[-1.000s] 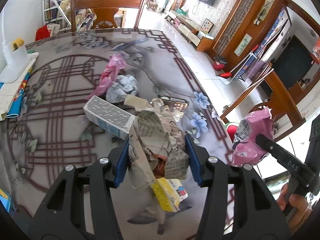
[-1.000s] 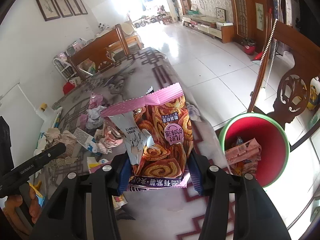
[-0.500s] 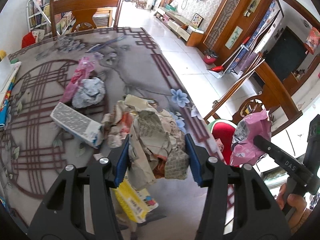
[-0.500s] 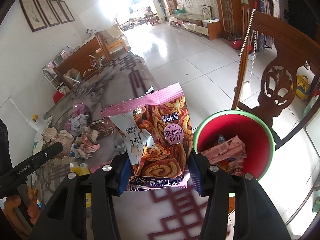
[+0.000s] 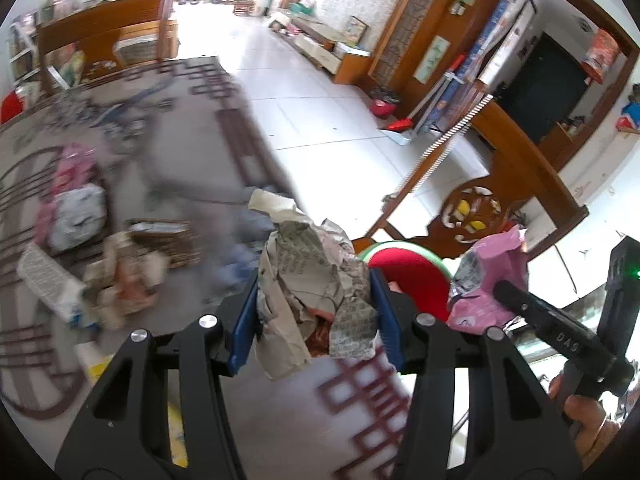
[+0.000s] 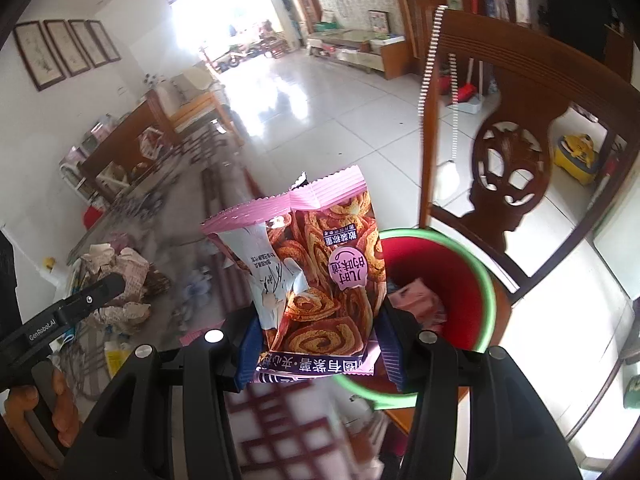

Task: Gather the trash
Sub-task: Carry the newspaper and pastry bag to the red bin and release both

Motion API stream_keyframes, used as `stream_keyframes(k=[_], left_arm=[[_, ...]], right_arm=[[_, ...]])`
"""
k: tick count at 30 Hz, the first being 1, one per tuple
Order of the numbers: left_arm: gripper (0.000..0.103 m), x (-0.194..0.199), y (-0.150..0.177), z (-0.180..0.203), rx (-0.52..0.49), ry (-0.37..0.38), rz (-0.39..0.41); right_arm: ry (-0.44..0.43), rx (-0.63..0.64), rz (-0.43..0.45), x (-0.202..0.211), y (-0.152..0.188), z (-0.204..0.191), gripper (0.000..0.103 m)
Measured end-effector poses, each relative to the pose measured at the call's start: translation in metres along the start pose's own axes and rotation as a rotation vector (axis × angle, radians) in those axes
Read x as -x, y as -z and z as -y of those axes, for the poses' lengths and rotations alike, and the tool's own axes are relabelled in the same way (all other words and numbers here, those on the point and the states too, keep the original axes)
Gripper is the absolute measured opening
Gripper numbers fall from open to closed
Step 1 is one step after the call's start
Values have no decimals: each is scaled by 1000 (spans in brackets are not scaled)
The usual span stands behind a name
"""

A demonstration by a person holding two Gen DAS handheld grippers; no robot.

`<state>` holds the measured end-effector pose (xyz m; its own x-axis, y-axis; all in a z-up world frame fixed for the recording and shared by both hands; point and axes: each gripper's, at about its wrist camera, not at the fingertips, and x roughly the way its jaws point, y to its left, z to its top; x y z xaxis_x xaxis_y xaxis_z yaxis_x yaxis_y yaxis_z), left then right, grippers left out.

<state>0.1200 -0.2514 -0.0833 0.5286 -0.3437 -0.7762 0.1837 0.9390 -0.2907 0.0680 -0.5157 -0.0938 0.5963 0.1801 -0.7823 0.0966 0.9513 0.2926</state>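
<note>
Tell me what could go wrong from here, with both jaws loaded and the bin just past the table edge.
1. The crumpled newspaper wad in the left gripper bulges loosely, with a strip hanging below; pieces may shed onto the table.
2. The snack bag in the right gripper sits over the near rim of the red bin; released here, it could land outside.
3. Both grippers converge on one opening and may collide.

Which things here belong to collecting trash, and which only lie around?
Job: crumpled paper in left claw; snack bag in right claw; red bin; wrappers on table.
Around: chair; broom; framed pictures.
</note>
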Motion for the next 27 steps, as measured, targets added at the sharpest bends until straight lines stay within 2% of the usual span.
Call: stream_keyframes(k=[9,15,19,21,24,25,26,27], left_arm=[[50,-57,-6,79,-93,112,-83],[50,-93,2,110,-133,146,-161],[51,-101,2,123,-152,158,-175],[55,-104,0,126,-157,165,-183],[68,-106,-1,129,-154,169,-189],[78,-106,-1,128,-152,168,-185],[83,-105,-2,127,-150,168,-179],[83,-104,-2,126,-146,166,-173]], right_arm=[[61,-53,19,15,-10,64,48],[93,-98,-23,12,-7,100,49],[94,-98,-30,11,-7,110,49],[89,-93,-34,9,-9,111,49],[85,-87,-43,5,-10,112,50],[84,-84,-48,3,-10,112,50],[81,-80,-55,1,-10,111,50],[78,-75,-63,-1,-9,110,53]])
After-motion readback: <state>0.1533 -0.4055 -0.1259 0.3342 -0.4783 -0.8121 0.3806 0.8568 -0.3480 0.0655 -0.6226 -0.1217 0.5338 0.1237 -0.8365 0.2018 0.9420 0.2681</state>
